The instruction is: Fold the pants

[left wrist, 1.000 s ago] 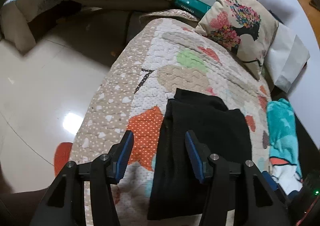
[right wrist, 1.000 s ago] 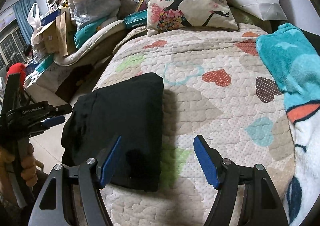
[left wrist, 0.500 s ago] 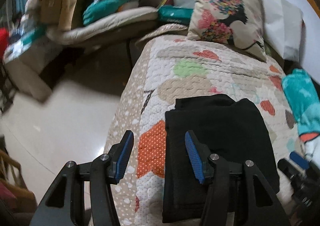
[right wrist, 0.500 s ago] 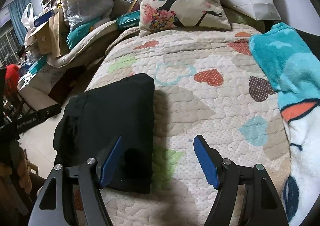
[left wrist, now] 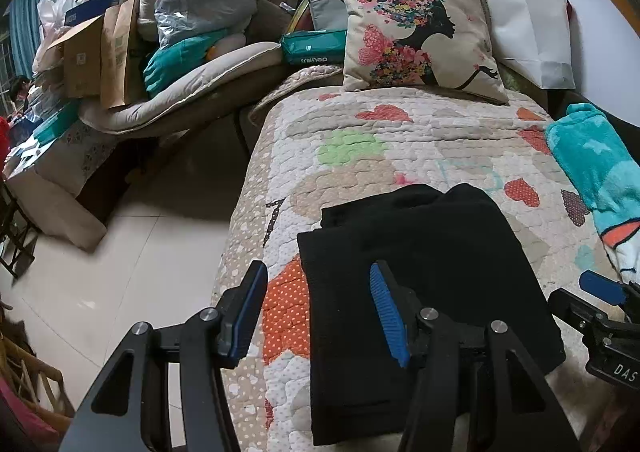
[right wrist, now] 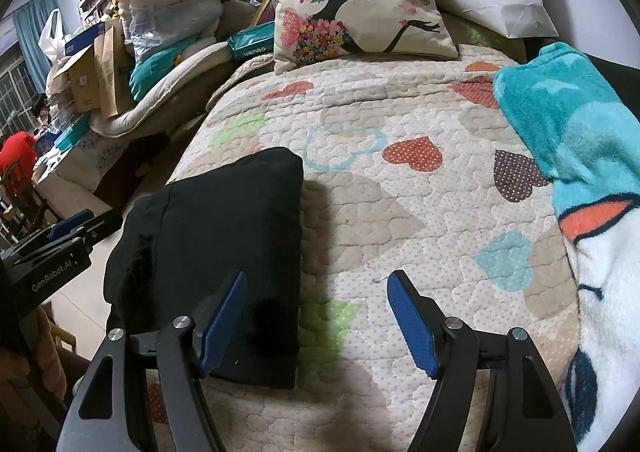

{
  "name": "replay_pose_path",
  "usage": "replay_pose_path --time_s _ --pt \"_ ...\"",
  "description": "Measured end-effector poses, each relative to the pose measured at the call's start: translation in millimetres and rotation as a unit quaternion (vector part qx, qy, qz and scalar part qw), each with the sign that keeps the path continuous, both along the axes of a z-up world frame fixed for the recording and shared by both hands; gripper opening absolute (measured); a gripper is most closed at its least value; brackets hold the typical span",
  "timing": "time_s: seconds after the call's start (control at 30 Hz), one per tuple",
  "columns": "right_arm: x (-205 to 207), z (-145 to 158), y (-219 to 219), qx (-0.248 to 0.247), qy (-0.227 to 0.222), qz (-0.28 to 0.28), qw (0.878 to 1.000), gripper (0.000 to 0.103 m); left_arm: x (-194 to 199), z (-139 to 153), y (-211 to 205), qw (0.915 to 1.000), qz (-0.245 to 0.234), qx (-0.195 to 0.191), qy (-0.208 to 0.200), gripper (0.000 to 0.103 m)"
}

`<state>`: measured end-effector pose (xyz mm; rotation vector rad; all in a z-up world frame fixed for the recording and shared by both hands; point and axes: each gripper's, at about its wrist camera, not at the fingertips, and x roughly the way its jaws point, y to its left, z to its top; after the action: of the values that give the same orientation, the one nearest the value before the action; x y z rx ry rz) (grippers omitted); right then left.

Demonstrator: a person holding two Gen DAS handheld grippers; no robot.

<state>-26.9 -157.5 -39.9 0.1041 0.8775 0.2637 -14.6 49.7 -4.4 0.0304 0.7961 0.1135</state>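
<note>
The black pants (left wrist: 424, 284) lie folded into a thick rectangle on the heart-patterned quilt (left wrist: 400, 139), near its left edge. They also show in the right wrist view (right wrist: 216, 228). My left gripper (left wrist: 318, 312) is open and empty, held above the pants' near left edge. My right gripper (right wrist: 316, 320) is open and empty, above the pants' near right corner and the bare quilt (right wrist: 400, 99). The other gripper shows at each view's side, the right one in the left wrist view (left wrist: 600, 316) and the left one in the right wrist view (right wrist: 60, 244).
A cushion with a floral woman print (left wrist: 416, 27) stands at the far end with a white paper bag (left wrist: 528, 15) beside it. A teal fleece blanket (right wrist: 576, 139) lies along the right. Cluttered bedding and boxes (left wrist: 120, 51) and tiled floor (left wrist: 120, 272) are on the left.
The left gripper has lifted and tilted up, so more of the room and cushion shows. The right gripper has drawn back slightly. The pants have not moved.
</note>
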Motion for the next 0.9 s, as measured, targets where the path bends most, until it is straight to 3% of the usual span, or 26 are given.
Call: replay_pose_path --time_s 0.43,0.9 --pt "0 0 1 0.000 0.000 0.000 1.000 0.077 1 -3 1 0.9999 0.000 -0.008 0.010 0.053" --pt "0 -4 1 0.000 0.004 0.001 1.000 0.077 6 -9 9 0.9984 0.009 -0.042 0.035 0.053"
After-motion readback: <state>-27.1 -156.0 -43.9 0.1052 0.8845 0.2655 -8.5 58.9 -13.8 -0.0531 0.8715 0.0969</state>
